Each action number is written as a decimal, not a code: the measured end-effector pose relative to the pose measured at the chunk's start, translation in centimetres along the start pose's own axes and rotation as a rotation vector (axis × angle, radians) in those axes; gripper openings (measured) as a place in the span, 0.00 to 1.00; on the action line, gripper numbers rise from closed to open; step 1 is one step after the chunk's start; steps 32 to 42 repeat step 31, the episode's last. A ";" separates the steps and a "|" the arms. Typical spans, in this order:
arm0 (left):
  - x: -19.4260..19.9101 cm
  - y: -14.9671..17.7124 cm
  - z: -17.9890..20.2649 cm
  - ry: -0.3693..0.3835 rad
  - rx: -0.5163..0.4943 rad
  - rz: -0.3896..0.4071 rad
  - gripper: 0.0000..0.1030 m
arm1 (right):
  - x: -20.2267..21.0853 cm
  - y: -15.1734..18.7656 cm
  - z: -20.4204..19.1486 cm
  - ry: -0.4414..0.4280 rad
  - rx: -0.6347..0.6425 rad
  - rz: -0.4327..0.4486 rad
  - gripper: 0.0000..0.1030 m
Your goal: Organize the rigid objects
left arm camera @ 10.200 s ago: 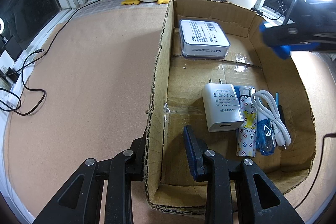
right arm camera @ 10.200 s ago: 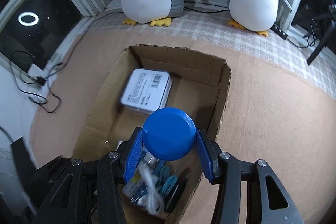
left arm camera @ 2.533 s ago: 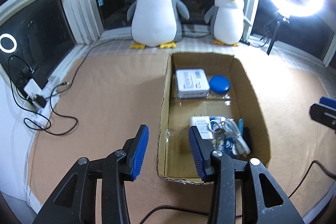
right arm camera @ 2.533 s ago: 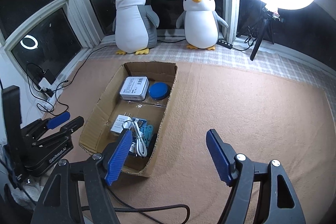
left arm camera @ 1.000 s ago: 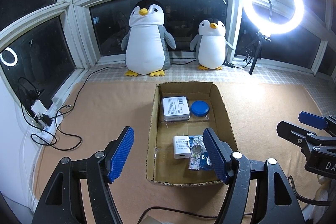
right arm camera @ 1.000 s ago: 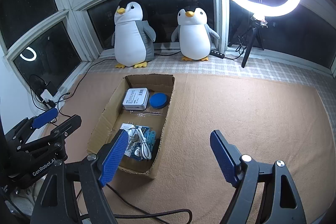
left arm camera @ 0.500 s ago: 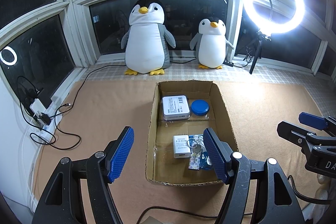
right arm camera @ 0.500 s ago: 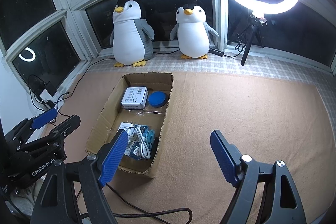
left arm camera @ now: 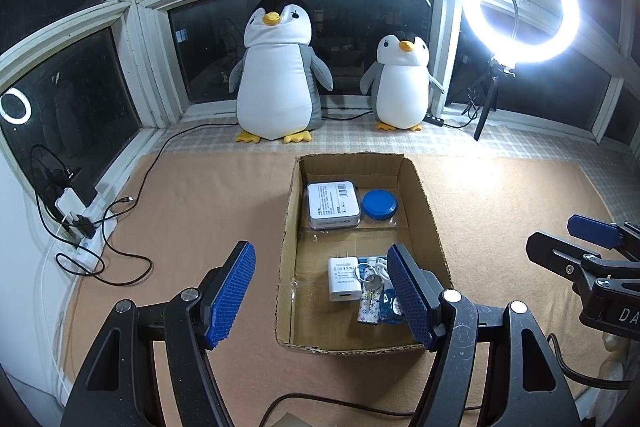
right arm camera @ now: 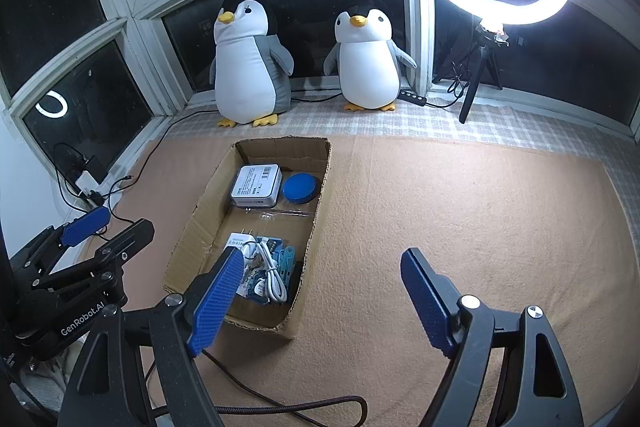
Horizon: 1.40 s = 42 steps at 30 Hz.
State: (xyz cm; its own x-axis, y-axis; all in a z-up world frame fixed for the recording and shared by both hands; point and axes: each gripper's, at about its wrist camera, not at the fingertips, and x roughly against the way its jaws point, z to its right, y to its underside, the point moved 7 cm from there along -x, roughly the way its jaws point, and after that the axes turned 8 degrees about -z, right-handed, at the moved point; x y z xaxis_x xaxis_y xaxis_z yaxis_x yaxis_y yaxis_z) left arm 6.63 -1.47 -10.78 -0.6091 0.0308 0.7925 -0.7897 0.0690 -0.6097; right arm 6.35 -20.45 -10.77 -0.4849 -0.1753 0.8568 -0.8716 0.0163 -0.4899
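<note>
An open cardboard box (left arm camera: 428,205) (right arm camera: 192,219) lies on the tan mat. At its far end sit a grey-white tin (left arm camera: 333,205) (right arm camera: 256,185) and a round blue lid (left arm camera: 380,204) (right arm camera: 300,188). Its near end holds a white charger (left arm camera: 343,278), a patterned lighter (left arm camera: 370,307), a white cable (right arm camera: 272,277) and blue clips (right arm camera: 288,259). My left gripper (left arm camera: 324,291) hangs open above the box's near left corner, holding nothing. My right gripper (right arm camera: 324,297) is open and empty over the mat, right of the box.
Two plush penguins (left arm camera: 276,71) (left arm camera: 400,83) stand on the window ledge. A lit ring light on a tripod (left arm camera: 520,3) is at the back right. A power strip and black cables (left arm camera: 80,227) lie along the left wall. A dark cord (right arm camera: 280,407) trails on the mat nearby.
Over ten seconds the right gripper let go of the blue lid, which now lies in the box, and both grippers drew back and up. In the last second nothing has visibly changed.
</note>
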 end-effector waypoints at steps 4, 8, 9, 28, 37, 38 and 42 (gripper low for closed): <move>-0.1 0.0 0.1 0.000 -0.001 0.000 0.70 | 0.0 -0.1 0.0 0.000 -0.001 0.000 0.75; -0.2 0.0 0.2 0.003 -0.001 -0.002 0.70 | 0.0 0.0 0.0 -0.001 -0.002 -0.003 0.75; -0.2 0.0 0.2 0.004 -0.001 -0.004 0.70 | -0.1 0.1 0.0 -0.001 -0.003 -0.003 0.75; -0.9 0.3 -0.1 0.007 0.012 -0.015 0.73 | -0.3 0.3 0.1 0.003 -0.019 -0.009 0.76; -0.8 0.3 -0.1 0.004 0.013 -0.010 0.74 | -0.2 0.3 0.2 0.003 -0.026 -0.010 0.76; -0.8 0.3 -0.1 0.004 0.013 -0.010 0.74 | -0.2 0.3 0.2 0.003 -0.026 -0.010 0.76; -0.8 0.3 -0.1 0.004 0.013 -0.010 0.74 | -0.2 0.3 0.2 0.003 -0.026 -0.010 0.76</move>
